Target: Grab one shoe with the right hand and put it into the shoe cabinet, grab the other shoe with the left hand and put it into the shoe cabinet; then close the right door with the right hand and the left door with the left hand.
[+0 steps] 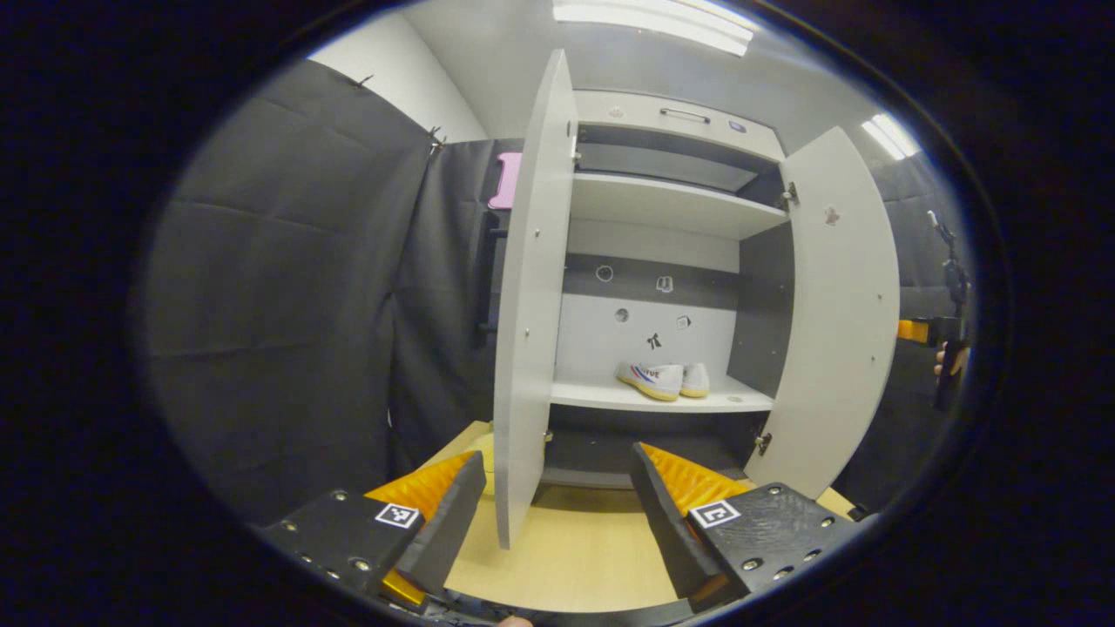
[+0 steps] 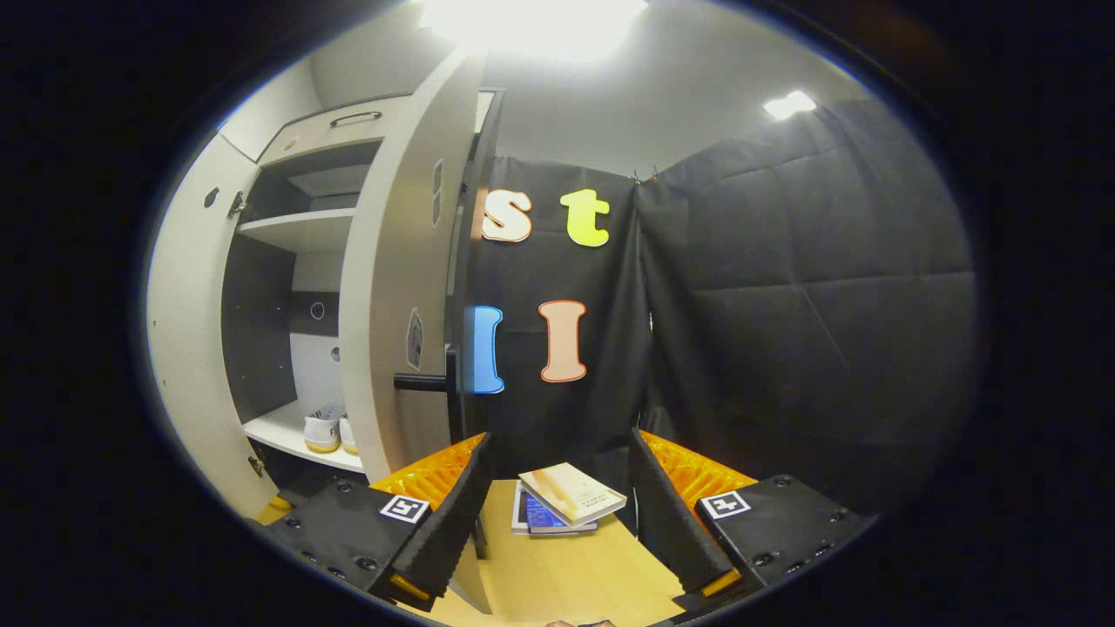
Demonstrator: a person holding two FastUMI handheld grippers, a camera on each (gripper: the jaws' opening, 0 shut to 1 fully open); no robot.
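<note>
Fingers spread wide on the left gripper (image 1: 557,514), nothing held, the left door's (image 1: 531,287) edge standing between them. Right gripper (image 2: 557,514) gapes empty too, right door (image 2: 396,287) just beside its left finger, books (image 2: 566,505) beyond on the table (image 2: 575,583). Deeper in the cabinet (image 1: 671,205), both shoes (image 1: 664,380) sit side by side on the lower shelf, doors wide open.

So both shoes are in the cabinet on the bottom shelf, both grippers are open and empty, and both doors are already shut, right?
Not quite: the doors are open. In the left gripper view the left door and right door swing wide, with both shoes on the bottom shelf of the cabinet. The left gripper and right gripper are open and empty.
</note>
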